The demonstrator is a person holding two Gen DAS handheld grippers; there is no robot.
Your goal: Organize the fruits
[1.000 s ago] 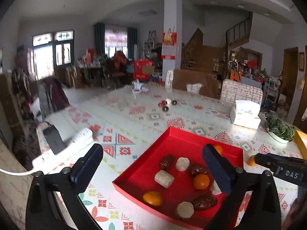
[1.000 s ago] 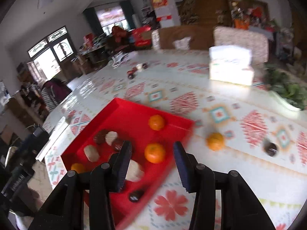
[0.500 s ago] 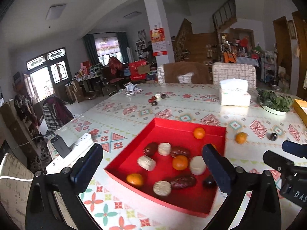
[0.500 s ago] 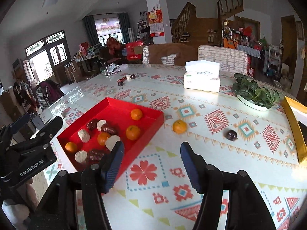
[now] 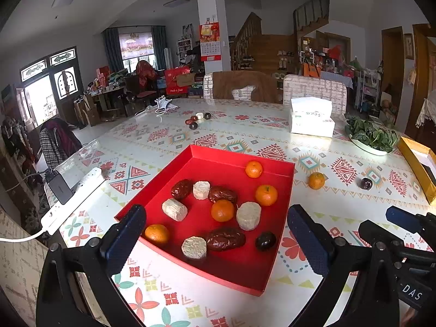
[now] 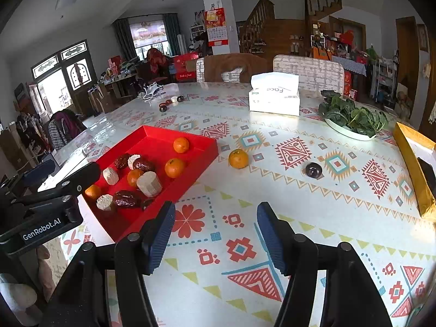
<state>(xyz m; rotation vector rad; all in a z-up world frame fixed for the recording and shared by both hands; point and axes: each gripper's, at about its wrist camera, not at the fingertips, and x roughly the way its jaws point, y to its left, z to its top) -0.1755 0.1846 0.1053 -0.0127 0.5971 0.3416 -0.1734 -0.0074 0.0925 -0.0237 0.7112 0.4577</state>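
- Red tray (image 5: 280, 169) sits on the patterned table (image 5: 163, 136), holding 4 oranges, 3 dark red dates, 4 pale cylinder chunks, 1 dark round fruit.
- Left gripper (image 5: 215, 234) jaws wide, nothing btwn them; hovers over tray's near edge, fruit straight ahead.
- Right gripper (image 6: 215, 234) jaws have just been opening, now abt half spread, empty; over bare tablecloth, just right of tray's near corner.
- Loose orange (image 6: 238, 158) on table just beyond tray's right rim, ahead of right gripper, apart from it.
- Dark plum (image 6: 313, 169) further right, also loose, ahead-right of same gripper.
- More small fruit (image 5: 196, 120) far across table, well away from both.
- Tissue box (image 6: 273, 96), plate of greens (image 6: 351, 120) at far side; yellow box (image 6: 414, 163) at right edge.
- White power strip (image 5: 73, 199) left of tray.
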